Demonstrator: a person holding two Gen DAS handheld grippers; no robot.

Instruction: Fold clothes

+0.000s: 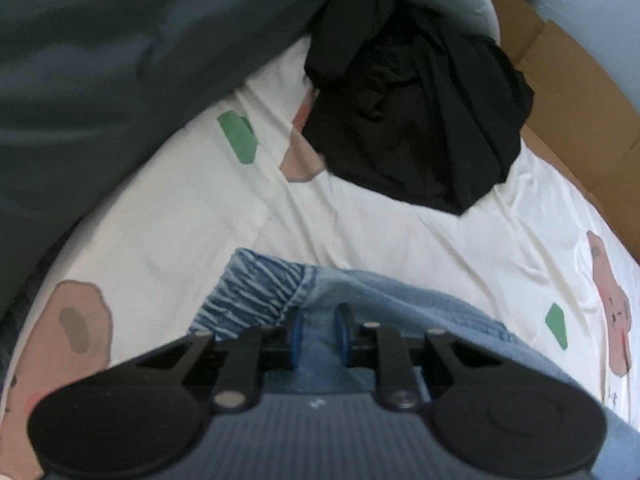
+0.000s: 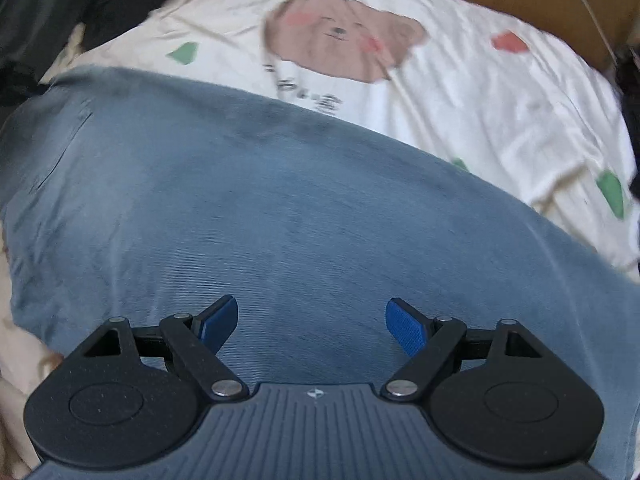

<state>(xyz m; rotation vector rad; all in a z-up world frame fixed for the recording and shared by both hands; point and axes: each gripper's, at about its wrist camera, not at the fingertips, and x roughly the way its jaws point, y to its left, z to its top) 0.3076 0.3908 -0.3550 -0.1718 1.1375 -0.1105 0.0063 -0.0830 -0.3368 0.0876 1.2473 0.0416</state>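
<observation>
Light blue jeans (image 1: pixel 400 300) lie on a cream bedsheet (image 1: pixel 180 220), their elastic ribbed waistband (image 1: pixel 252 288) bunched just left of my left gripper (image 1: pixel 318 334). That gripper points down, and its blue pads stand close together with a fold of denim pinched between them. In the right wrist view the jeans (image 2: pixel 280 200) spread wide and flat under my right gripper (image 2: pixel 312 328), which hovers open over the cloth with nothing between its fingers. A crumpled black garment (image 1: pixel 412 120) lies farther back on the sheet.
The sheet (image 2: pixel 500 100) carries bear and green leaf prints. Brown cardboard (image 1: pixel 580 100) borders it at the far right. A large grey-blue fabric (image 1: pixel 80 80) fills the upper left of the left wrist view. Dark clothing (image 2: pixel 60 0) sits at the right wrist view's top left.
</observation>
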